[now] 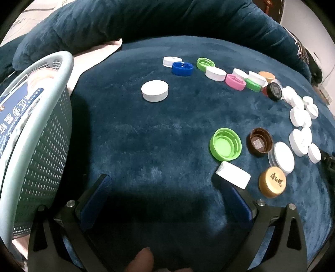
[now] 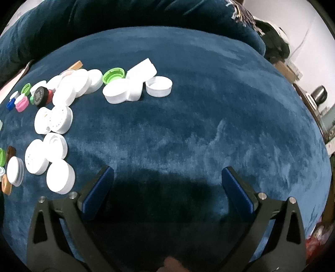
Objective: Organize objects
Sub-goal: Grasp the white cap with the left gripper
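Observation:
Many bottle caps lie on a dark blue plush cushion (image 1: pixel 146 136). In the left wrist view, a white cap (image 1: pixel 155 91) sits alone near the middle, a green cap (image 1: pixel 225 144), a brown cap (image 1: pixel 259 142) and a gold cap (image 1: pixel 272 182) lie at the right, and a white cap (image 1: pixel 233 174) rests beside my right fingertip. My left gripper (image 1: pixel 162 180) is open and empty. My right gripper (image 2: pixel 167 171) is open and empty over bare cushion, with several white caps (image 2: pixel 60 176) to its left.
A pale green perforated basket (image 1: pixel 35 136) stands at the left of the left wrist view with printed packets inside. A row of coloured caps (image 1: pixel 235 81) runs along the far side. Dark blue pillows (image 1: pixel 146 18) rise behind the cushion.

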